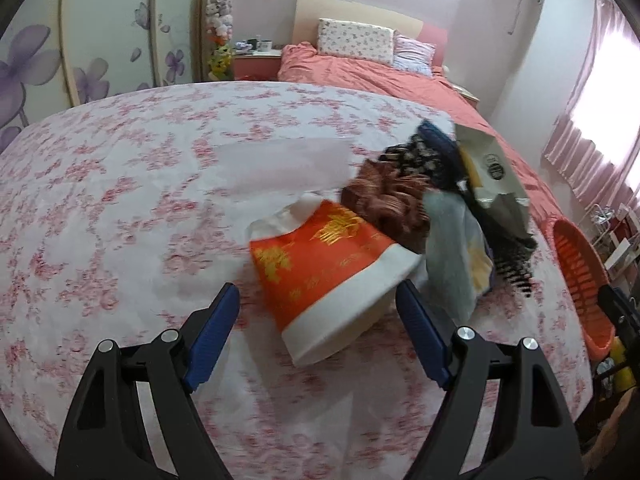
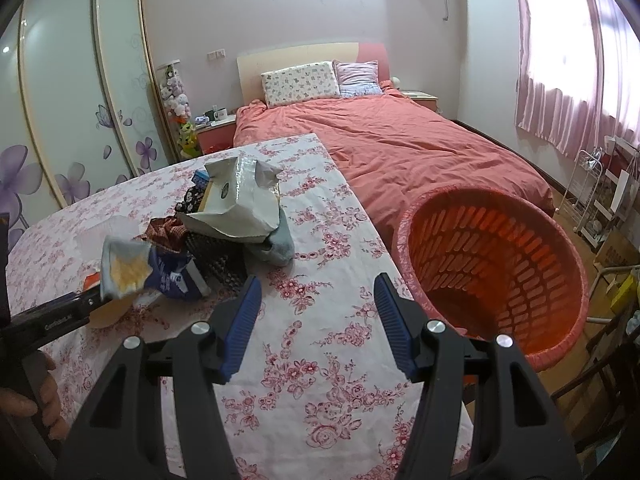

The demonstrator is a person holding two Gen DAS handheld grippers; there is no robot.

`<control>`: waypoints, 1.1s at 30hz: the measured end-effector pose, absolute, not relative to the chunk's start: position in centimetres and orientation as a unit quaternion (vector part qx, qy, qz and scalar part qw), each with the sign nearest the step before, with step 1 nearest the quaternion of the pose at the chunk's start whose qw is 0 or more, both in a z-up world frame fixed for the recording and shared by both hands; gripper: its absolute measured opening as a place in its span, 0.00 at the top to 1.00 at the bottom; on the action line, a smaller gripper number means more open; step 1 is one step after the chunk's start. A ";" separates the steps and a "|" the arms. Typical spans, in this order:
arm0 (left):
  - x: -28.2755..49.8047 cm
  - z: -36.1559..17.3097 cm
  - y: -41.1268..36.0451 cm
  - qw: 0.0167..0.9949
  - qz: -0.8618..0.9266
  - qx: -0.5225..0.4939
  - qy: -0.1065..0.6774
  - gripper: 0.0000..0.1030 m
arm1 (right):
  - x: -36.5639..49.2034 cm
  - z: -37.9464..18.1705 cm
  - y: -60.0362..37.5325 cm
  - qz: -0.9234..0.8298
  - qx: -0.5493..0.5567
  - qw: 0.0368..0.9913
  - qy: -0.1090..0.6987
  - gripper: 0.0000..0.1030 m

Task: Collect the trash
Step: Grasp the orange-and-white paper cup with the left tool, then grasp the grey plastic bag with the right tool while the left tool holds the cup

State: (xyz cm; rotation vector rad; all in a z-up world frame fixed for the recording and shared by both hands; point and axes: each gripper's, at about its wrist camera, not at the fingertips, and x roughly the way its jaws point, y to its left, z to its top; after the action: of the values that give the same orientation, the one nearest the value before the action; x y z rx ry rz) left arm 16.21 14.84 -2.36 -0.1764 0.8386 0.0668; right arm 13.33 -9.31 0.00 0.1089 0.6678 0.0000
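Observation:
A red and white paper cup (image 1: 326, 270) with gold print lies on its side on the floral tablecloth (image 1: 120, 208). My left gripper (image 1: 318, 300) is open, its blue fingers on either side of the cup's rim end. Behind the cup lies a heap of trash: a brown wrapper (image 1: 390, 200), a pale blue and yellow snack bag (image 1: 460, 256) and a grey-white pouch (image 2: 236, 200). My right gripper (image 2: 316, 292) is open and empty above the table edge, beside an orange slotted basket (image 2: 496, 272). The left gripper shows in the right wrist view (image 2: 84, 304).
A bed with a coral cover (image 2: 400, 152) stands behind the table. A wardrobe with purple flowers (image 2: 60, 120) is at the left. A white wire rack (image 2: 596, 196) and pink curtains (image 2: 560, 60) are at the right. The basket also shows in the left wrist view (image 1: 580, 280).

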 end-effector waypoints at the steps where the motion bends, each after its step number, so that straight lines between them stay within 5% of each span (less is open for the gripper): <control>1: 16.1 -2.5 15.3 0.909 0.038 -0.086 0.407 0.23 | 13.3 0.0 -9.3 0.000 0.054 0.943 0.327 0.44; 8: 16.0 -3.0 17.5 0.906 0.046 -0.100 0.409 0.34 | 13.4 0.0 -9.0 0.004 0.052 0.943 0.328 0.44; 16: 16.7 -3.6 17.1 0.908 0.022 -0.099 0.406 0.83 | 13.8 0.0 -8.0 0.014 0.048 0.943 0.328 0.44; 18: 16.6 -3.4 17.1 0.912 0.018 -0.096 0.398 0.89 | 14.0 0.0 -7.7 0.017 0.046 0.944 0.327 0.44; 33: 15.1 0.4 17.2 0.938 0.018 -0.095 0.333 0.94 | 18.5 0.3 -5.3 0.064 0.075 0.940 0.327 0.45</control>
State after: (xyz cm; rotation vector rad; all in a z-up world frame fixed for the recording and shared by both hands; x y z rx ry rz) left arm 15.10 17.18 0.45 -0.1938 0.6804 0.0363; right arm 18.48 -5.33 0.32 0.1521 0.6671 0.1312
